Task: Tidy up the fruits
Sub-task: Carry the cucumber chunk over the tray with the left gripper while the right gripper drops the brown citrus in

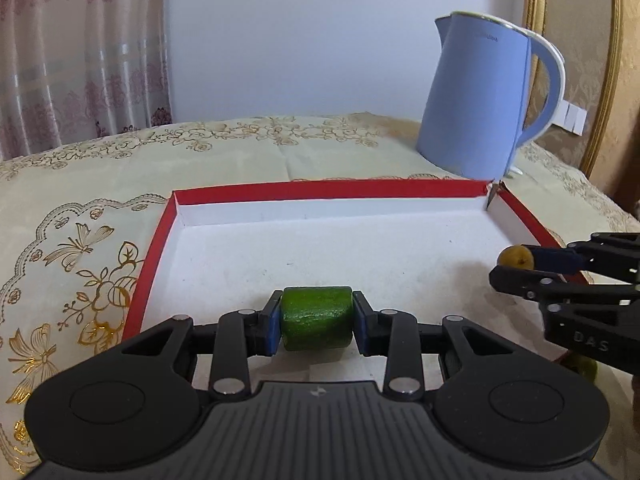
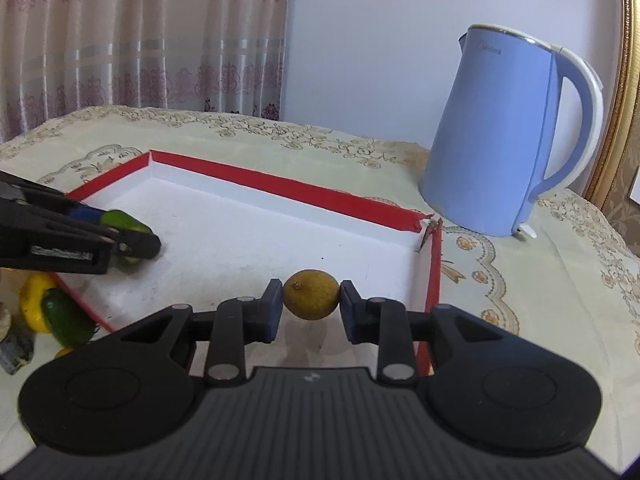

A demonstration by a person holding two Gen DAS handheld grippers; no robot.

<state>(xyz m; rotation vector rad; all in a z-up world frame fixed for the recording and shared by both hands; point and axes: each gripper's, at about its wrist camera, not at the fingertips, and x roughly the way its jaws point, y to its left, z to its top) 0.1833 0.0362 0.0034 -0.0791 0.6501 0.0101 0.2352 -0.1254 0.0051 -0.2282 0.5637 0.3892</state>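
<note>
Our left hand-held gripper [image 1: 317,322] is clamping the green fruit [image 1: 317,318], the right hand-held gripper [image 2: 312,295] pinching the round yellow fruit [image 2: 311,294] over the red-rimmed tray [image 2: 280,190]; we're risking it rolling away on release.

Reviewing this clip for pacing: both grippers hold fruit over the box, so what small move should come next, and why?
Probably lower and release: the left gripper clamps the green fruit, the right gripper the yellow-brown fruit, both above the red-rimmed box, whose white floor looks bare.

Left gripper [image 1: 317,322]: clamped on green fruit [image 1: 316,318] over red-rimmed tray [image 1: 320,190]
Right gripper [image 1: 516,266]: gripped small yellow fruit [image 1: 515,257]
Kettle [image 1: 480,96]: behind tray
</note>
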